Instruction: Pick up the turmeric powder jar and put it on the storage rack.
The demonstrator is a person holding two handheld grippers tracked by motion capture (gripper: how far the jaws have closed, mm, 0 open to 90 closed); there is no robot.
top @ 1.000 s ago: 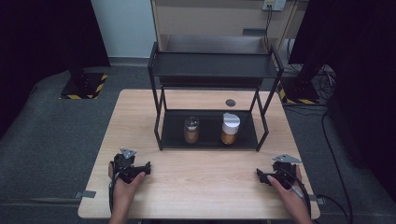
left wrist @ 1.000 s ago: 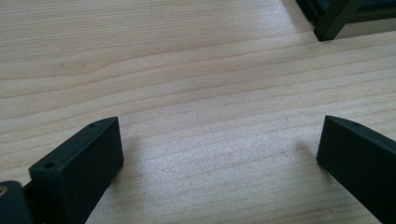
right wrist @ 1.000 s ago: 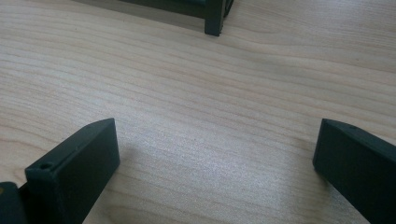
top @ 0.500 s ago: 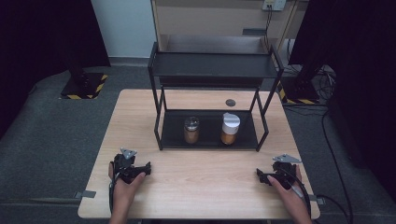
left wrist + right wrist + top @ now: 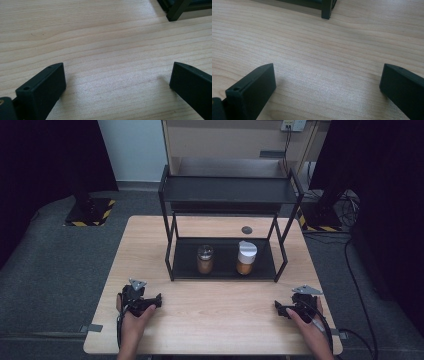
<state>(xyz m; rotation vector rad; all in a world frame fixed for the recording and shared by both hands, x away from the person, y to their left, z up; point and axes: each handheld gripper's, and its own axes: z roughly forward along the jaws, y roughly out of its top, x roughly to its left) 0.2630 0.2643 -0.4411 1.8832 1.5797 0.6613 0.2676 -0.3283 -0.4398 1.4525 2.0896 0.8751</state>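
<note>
Risk: clear glass jar of amber stuff with a dark lid (image 5: 205,259) and its neighbour, a like jar with a white lid (image 5: 246,257), stand close together on the lower tray of the black metal two-tier rack (image 5: 227,196); I judge that reaching for one with fingers spread this wide could knock the other over.
Second risk: the rack's upper shelf overhangs the jars, so a high approach would, I think, strike its front rail, and the corner posts narrow the way in from either side.
Left fingers: my left gripper (image 5: 156,300) rests low over the pale wooden counter (image 5: 215,315) near its front left; in the left gripper view its fingers (image 5: 42,87) stand wide apart, with bare wood between them and nothing held.
Right fingers: my right gripper (image 5: 278,308) sits near the front right corner; its fingers (image 5: 252,87) are spread just as wide in the right gripper view, gripping nothing.
Jars: both well apart from my hands, past open counter, dark-lidded one left of the white-lidded one.
Other: small dark disc (image 5: 246,229) lies on the counter behind the rack.
</note>
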